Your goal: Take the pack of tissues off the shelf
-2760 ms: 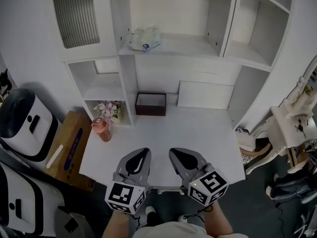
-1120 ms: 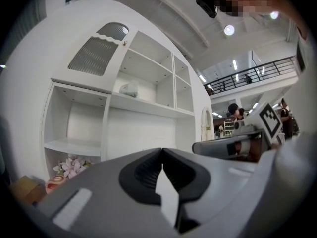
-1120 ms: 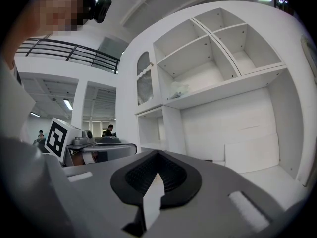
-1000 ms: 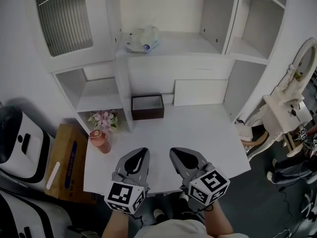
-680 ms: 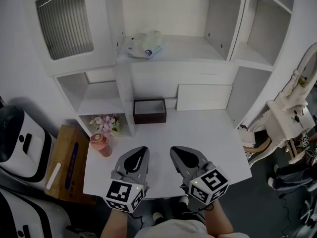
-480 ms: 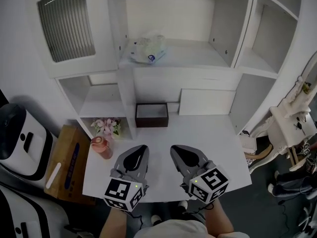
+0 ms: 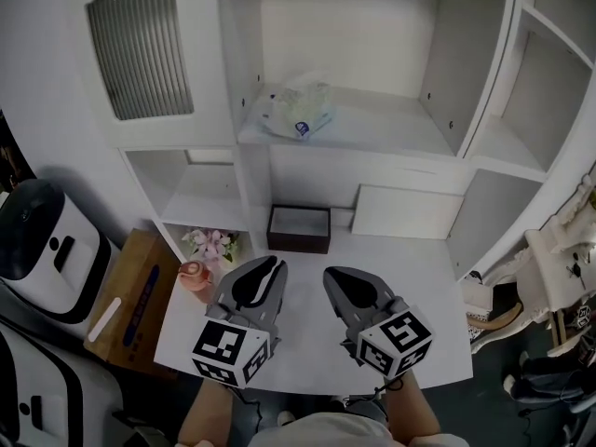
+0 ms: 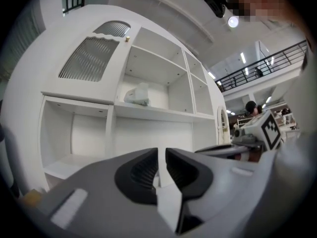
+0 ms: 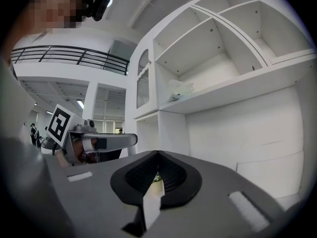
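Note:
The pack of tissues point(image 7: 298, 110), a crinkled clear wrapper with a blue mark, lies on the middle shelf point(image 7: 391, 133) of the white unit. It shows small in the left gripper view point(image 8: 137, 94) and the right gripper view point(image 9: 181, 89). Both grippers hover level over the desk, well below and short of the pack. My left gripper point(image 7: 276, 264) point(image 8: 161, 152) has just been opening its jaws: a narrow gap shows, with nothing in it. My right gripper point(image 7: 328, 273) point(image 9: 157, 152) is shut and empty.
A dark open box point(image 7: 298, 229) stands at the back of the white desk point(image 7: 428, 324). Pink flowers point(image 7: 212, 243) and a pink cup point(image 7: 194, 273) sit at the desk's left. A cardboard box point(image 7: 130, 296) and a white appliance point(image 7: 42, 240) stand on the left, with a louvred door point(image 7: 140, 45) above.
Both grippers have moved forward and a little up over the desk toward the shelving, which now looks nearer and higher in the head view.

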The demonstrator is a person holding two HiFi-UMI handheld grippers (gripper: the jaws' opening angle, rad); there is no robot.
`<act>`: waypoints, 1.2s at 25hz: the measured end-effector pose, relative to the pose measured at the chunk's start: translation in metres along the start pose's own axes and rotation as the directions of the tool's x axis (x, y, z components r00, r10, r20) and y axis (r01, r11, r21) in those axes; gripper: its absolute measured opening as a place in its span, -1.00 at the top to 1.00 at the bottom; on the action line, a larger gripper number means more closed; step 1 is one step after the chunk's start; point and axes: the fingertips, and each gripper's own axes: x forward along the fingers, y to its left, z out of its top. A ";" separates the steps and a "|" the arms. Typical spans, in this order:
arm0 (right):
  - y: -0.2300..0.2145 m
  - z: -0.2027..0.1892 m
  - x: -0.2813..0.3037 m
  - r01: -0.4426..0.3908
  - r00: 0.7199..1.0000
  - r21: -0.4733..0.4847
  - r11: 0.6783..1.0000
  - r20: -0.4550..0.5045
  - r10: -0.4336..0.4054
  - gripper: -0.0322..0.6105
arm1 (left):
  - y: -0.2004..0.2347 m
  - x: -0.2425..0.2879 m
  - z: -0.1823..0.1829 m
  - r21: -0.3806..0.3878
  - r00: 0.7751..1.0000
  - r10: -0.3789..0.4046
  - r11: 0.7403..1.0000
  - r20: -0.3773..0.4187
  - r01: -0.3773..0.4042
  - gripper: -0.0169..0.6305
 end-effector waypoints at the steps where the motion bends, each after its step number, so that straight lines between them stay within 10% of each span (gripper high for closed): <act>1: -0.002 0.001 0.002 -0.009 1.000 0.000 1.000 0.001 0.009 0.89 | 0.001 0.003 0.004 0.003 1.000 0.007 1.000 0.000 -0.007 0.79; 30: -0.053 0.012 0.005 -0.122 0.992 0.013 0.992 0.017 0.122 0.89 | 0.026 0.087 0.117 0.072 0.983 0.159 0.984 0.096 -0.166 0.34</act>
